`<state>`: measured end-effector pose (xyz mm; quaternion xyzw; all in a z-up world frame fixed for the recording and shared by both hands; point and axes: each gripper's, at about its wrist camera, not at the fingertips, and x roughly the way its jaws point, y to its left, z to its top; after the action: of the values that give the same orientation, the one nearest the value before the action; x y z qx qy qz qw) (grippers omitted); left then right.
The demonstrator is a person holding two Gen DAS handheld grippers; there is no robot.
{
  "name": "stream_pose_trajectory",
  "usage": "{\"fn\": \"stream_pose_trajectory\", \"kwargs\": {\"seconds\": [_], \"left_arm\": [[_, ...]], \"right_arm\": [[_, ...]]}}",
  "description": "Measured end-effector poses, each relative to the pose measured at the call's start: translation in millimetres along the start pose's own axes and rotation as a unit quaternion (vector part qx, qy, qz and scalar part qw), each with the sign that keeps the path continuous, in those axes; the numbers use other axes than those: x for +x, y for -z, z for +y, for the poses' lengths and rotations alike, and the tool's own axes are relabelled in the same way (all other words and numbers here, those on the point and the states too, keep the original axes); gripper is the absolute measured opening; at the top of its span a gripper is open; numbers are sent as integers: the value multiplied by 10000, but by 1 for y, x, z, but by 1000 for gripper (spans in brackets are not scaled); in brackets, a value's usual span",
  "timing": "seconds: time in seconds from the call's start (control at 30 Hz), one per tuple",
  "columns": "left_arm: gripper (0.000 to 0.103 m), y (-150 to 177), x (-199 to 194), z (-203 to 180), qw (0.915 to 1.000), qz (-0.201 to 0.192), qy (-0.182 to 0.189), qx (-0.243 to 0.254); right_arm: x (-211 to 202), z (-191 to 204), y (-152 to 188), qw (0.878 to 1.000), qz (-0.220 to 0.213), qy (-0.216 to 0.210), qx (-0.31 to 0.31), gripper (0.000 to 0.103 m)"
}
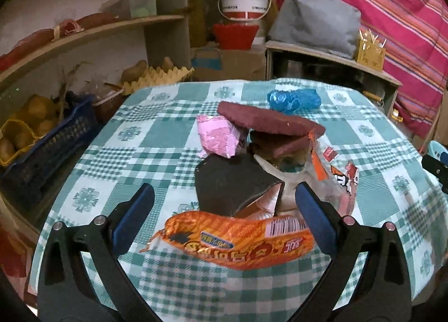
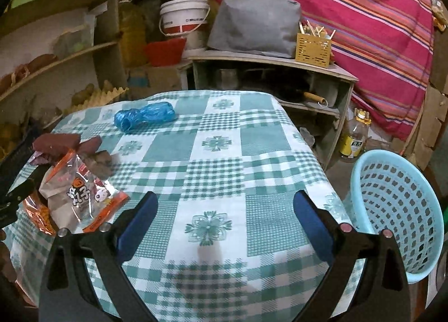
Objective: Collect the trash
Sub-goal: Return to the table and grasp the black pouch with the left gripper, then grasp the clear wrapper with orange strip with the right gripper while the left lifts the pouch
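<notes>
Trash lies heaped on the checked tablecloth (image 1: 173, 103). Left gripper (image 1: 224, 204), jaws wide and empty, should lower squarely over the orange wrapper (image 1: 238, 241) before closing; right gripper (image 2: 225, 210) is spread empty near the blue basket (image 2: 403, 210).

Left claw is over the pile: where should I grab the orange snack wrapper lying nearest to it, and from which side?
Probably take the orange snack wrapper across its narrow width near the middle, coming down from above and the near side. It lies flat and long crosswise between the open left claw fingers, on the tablecloth, its far edge against the dark cardboard piece; pinching the crinkled film suits it.
</notes>
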<state>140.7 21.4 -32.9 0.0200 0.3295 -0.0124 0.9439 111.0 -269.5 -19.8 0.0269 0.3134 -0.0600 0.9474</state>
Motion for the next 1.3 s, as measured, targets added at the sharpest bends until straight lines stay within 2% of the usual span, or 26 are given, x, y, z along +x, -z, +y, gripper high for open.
{"fn": "stream_pose_trajectory", "kwargs": {"seconds": [0.07, 0.23, 0.3, 0.5, 0.6, 0.7, 0.93, 1.07, 1.3], "left_arm": [[91, -1, 6, -3, 10000, 60, 11, 60], [66, 1, 15, -1, 9990, 348, 270, -72], [62, 2, 15, 5, 9985, 379, 342, -186], [60, 4, 9, 23, 9976, 339, 418, -442], [60, 4, 10, 24, 9975, 369, 442, -400], [54, 5, 17, 18, 9975, 481, 455, -264], [52, 2, 2, 7, 9989, 127, 444, 18], [52, -2, -17, 11, 9989, -148, 440, -6], [52, -8, -40, 28, 9974, -510, 482, -146]], "right_arm": [[1, 3, -1, 10000, 11, -7, -25, 95], [4, 11, 0, 9999, 58, -112, -76, 95], [4, 15, 0, 9998, 59, -132, -116, 95], [2, 29, 4, 9993, 95, -244, -275, 95], [0, 40, 7, 9987, 114, -319, -390, 95], [-3, 50, 10, 9980, 134, -395, -484, 95], [-7, 77, 13, 9958, 206, -699, -563, 95], [-3, 94, 19, 9938, 311, -807, -696, 95], [9, 124, 28, 9911, 433, -753, -1010, 95]]}}
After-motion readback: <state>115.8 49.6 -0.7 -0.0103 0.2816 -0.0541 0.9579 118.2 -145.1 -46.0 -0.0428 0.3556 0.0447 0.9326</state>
